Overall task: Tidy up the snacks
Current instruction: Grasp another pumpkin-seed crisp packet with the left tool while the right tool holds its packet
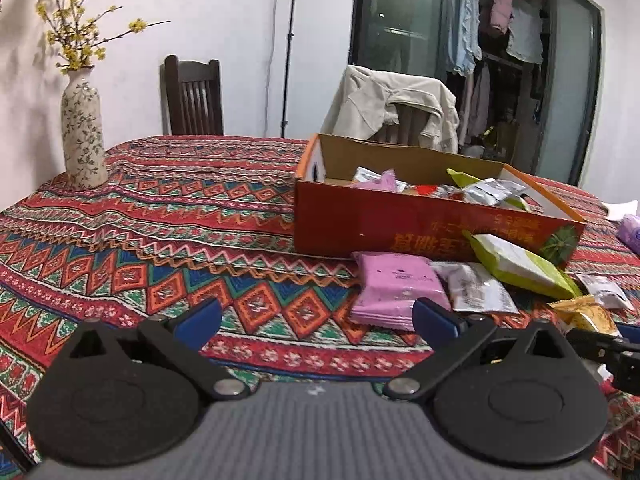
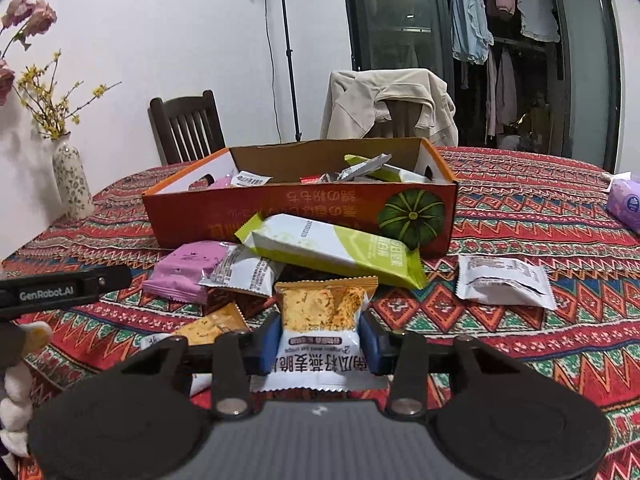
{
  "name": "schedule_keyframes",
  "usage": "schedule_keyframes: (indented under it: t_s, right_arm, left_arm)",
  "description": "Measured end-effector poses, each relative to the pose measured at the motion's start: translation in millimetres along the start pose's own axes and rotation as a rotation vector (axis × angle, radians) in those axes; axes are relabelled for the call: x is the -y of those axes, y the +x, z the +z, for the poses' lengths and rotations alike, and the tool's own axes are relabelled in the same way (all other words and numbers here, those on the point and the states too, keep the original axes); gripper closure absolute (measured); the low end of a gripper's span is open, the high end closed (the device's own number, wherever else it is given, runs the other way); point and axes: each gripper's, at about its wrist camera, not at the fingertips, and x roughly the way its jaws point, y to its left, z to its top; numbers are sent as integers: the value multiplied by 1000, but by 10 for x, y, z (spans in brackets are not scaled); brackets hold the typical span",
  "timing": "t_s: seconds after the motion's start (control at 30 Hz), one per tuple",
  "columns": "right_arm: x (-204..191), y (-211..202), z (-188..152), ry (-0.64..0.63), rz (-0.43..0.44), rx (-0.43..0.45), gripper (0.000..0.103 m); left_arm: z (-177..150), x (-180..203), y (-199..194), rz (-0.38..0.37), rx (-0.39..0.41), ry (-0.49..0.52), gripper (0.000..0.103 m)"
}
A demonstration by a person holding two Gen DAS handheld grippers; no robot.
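R gripper clamps orange pack by its sides, lower centre; L gripper wide, empty. Risk: slick wrapper slips out en route to box, centre frame.

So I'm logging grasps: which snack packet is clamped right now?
The orange-and-white crisp packet, pinched between the right hand-held gripper pads; the other packets lie loose.
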Motion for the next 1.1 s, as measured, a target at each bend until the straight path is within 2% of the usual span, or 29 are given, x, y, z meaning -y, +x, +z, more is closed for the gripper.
schedule_keyframes:
  t_s: [0.3, 0.6, 0.9, 1.1]
  right_arm:
    - [135, -97, -78, 26, 20, 14, 62]
    - [265, -169, -144, 37, 22, 30, 62]
    - [405, -235, -70, -19, -9, 87, 62]
    - [503, -113, -121, 7, 34, 50, 62]
  left_arm:
    - [-83, 326, -120, -73, -31, 59, 0]
    - [-242, 682, -135, -132, -102, 136, 0]
    - [-275, 940, 39, -99, -171, 200, 0]
    - [-217, 1011, 159, -57, -183, 199, 0]
